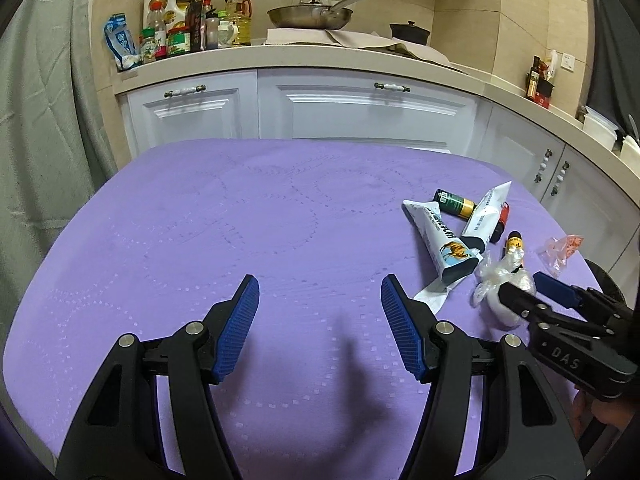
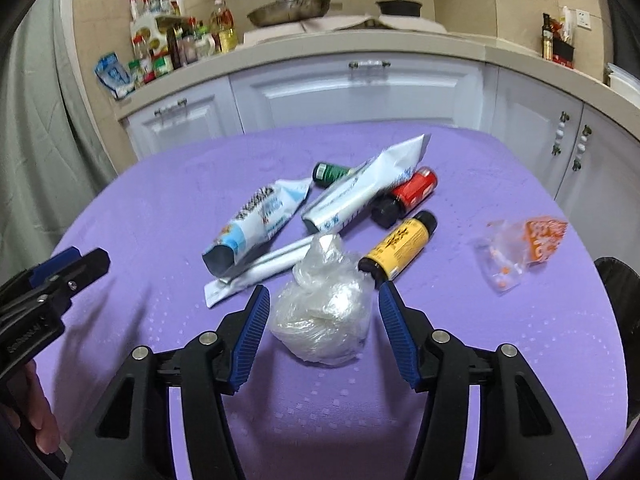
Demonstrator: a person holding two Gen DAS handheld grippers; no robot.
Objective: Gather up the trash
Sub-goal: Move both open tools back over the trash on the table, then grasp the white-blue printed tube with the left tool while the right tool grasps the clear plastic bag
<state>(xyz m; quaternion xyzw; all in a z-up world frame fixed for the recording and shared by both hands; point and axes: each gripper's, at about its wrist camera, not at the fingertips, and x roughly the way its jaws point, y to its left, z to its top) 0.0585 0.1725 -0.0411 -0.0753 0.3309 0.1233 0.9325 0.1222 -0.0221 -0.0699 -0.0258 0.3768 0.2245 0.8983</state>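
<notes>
Left wrist view: the left gripper [image 1: 318,300] stands wide over bare purple tablecloth [image 1: 248,220], nothing between its pads. The trash lies far right: white pouches [image 1: 444,240], small bottles, and a crumpled plastic bag [image 1: 494,280] at the right gripper [image 1: 524,286].

Right wrist view: the right gripper [image 2: 322,308] stands wide around the plastic bag [image 2: 324,320], pads not pressing. A yellow bottle [image 2: 400,248] lies just beyond, an orange wrapper [image 2: 524,248] right.
</notes>
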